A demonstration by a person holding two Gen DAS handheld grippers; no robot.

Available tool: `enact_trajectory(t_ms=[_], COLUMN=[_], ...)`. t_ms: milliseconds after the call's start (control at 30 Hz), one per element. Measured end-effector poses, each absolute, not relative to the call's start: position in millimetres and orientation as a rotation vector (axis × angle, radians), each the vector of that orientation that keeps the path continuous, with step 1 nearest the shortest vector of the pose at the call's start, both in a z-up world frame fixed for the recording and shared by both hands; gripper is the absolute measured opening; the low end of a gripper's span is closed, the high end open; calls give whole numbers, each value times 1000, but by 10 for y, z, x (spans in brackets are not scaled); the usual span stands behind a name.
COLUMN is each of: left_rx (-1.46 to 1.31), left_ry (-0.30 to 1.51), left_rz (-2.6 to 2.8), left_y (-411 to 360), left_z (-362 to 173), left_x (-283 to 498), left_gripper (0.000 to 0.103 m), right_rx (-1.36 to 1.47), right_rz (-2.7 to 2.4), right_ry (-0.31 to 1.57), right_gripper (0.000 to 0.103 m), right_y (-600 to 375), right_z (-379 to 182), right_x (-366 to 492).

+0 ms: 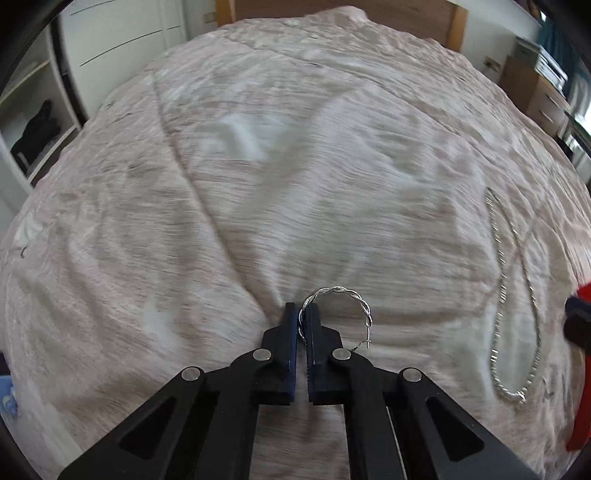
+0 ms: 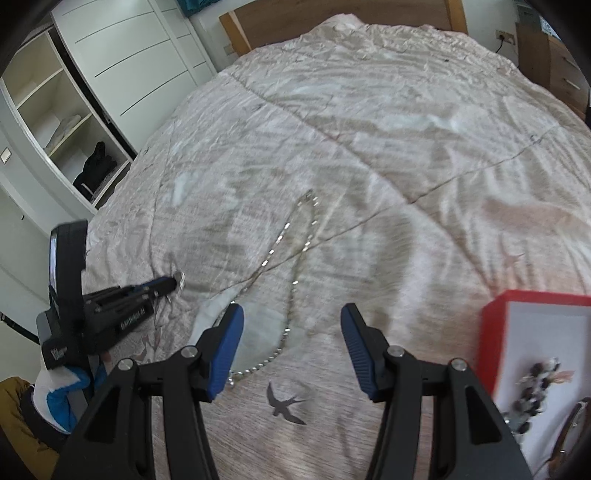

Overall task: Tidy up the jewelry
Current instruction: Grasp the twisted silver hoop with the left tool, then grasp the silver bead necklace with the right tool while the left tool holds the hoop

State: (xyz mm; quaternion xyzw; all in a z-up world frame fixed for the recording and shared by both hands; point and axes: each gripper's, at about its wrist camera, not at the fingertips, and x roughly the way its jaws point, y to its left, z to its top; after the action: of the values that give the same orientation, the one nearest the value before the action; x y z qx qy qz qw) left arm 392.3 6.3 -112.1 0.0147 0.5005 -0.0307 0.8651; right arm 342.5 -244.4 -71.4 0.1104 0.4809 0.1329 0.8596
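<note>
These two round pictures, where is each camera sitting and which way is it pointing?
Left wrist view: sits on the left gripper, looking forward along its fingers over the bedspread; the jaws are pinched on a twisted silver hoop earring.
Right wrist view: sits on the right gripper, jaws apart above the silver chain necklace, with the red jewelry box to its right; the left gripper shows at the left edge.
Shared: the bedspread, the necklace, the hoop earring, the wardrobe and the headboard.

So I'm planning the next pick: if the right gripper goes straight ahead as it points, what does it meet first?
Probably the necklace on the bedspread, lying between the open right gripper fingers; depth is unclear.
</note>
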Motion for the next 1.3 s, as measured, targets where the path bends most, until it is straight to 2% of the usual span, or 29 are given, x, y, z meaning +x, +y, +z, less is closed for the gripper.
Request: enact_trajectory(t_ms=[300, 433, 667, 700, 833, 933, 1067, 1300], left_rx=[-32, -51, -83, -86, -92, -95, -90, -80], left_ry=[1017, 1011, 1001, 1000, 997, 995, 994, 977], left_rz=[-50, -60, -77, -79, -81, -82, -79, -84], left_y=[355, 388, 434, 435, 432, 435, 433, 404], left_z=[-1081, -1071, -1035, -1032, -1021, -1007, -975, -836], left_x=[3921, 3923, 3881, 3878, 3865, 3847, 3797, 3674], left_gripper=[4, 4, 4, 4, 4, 4, 4, 4], right_rx=[263, 261, 219, 204, 175, 163, 163, 232], right_rz=[314, 323, 330, 323, 278, 258, 253, 281], right_ry=[1066, 1063, 1036, 1043, 1055, 1065, 1058, 1008], right_gripper=[53, 56, 54, 51, 25, 11, 6, 4], right_y=[-2140, -2017, -1872, -1865, -1918, -1978, -2048, -2166], right_z=[-1032, -1071, -1114, -1136, -1184, -1193, -1171, -1013], right_x=[3582, 3659, 3743, 3746, 3749, 3756, 3682, 3448])
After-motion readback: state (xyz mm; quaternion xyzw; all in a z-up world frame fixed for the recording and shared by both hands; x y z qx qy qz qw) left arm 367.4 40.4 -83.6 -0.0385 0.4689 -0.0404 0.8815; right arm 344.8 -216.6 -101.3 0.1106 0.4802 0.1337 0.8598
